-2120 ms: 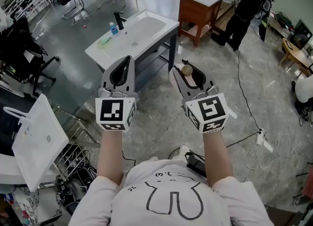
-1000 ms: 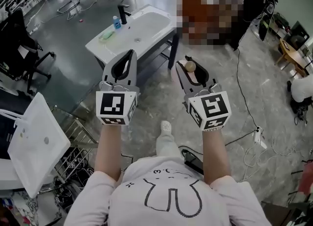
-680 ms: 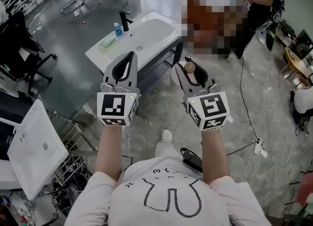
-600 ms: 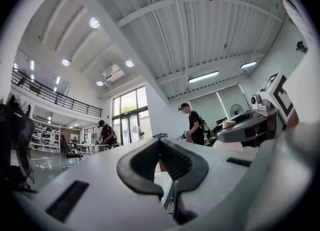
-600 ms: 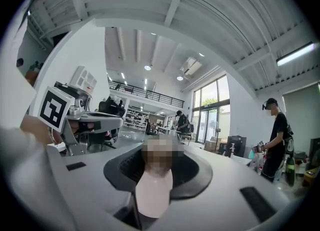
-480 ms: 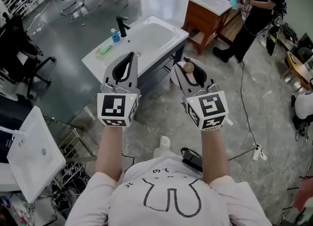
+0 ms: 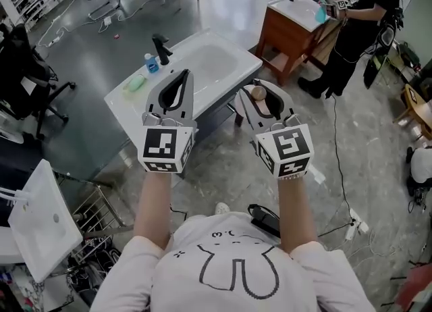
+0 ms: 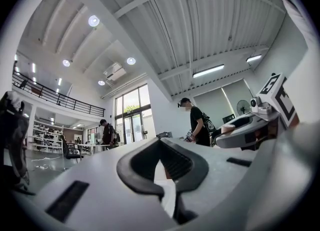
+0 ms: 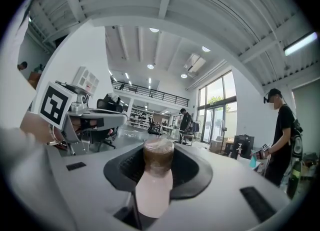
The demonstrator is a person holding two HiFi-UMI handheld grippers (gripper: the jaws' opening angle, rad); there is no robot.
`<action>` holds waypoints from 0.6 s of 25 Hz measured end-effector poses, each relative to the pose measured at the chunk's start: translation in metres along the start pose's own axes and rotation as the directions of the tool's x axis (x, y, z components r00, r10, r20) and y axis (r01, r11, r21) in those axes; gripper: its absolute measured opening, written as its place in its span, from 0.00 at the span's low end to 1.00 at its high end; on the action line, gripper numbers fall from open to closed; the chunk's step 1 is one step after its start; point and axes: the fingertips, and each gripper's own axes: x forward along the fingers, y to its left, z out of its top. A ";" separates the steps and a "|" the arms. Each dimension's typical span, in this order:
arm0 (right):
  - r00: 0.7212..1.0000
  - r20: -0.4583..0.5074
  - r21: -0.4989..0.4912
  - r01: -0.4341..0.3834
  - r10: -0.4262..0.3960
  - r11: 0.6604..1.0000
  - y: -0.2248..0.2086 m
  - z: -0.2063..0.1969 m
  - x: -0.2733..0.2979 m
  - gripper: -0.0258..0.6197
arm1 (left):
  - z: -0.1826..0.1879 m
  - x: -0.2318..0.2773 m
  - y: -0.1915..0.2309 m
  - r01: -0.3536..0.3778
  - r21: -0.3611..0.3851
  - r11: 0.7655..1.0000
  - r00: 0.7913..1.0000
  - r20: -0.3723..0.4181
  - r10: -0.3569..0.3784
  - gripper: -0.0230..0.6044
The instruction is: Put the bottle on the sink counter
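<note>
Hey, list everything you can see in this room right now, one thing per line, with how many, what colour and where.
Sink counter: one, white, just ahead of the grippers.
Faucet: one, black, at the counter's far edge.
Small bottle: one, blue, beside the faucet.
Green item: one, pale green, on the counter's left end; kind unclear.
Vanity: one, brown with white top, farther back on the right.
Person: one, black clothes, beside the vanity.
Office chair: one, black, far left.
White slab: one, lower left.
Bottle: one, pale pink with brown cap, in the right gripper.
Left gripper: one, grey, shut, empty.
Right gripper: one, grey, shut on the bottle.
</note>
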 end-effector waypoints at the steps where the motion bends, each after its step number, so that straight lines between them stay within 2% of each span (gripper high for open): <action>1: 1.000 0.001 0.002 -0.003 0.003 1.000 -0.005 -0.001 0.004 0.25 | -0.002 0.005 0.001 -0.005 0.002 1.000 1.000 -0.003 0.005 0.05; 15: 0.999 -0.009 0.020 -0.034 0.034 0.999 -0.045 -0.017 0.059 0.25 | -0.026 0.061 0.025 -0.039 0.000 0.999 0.999 -0.030 0.039 0.05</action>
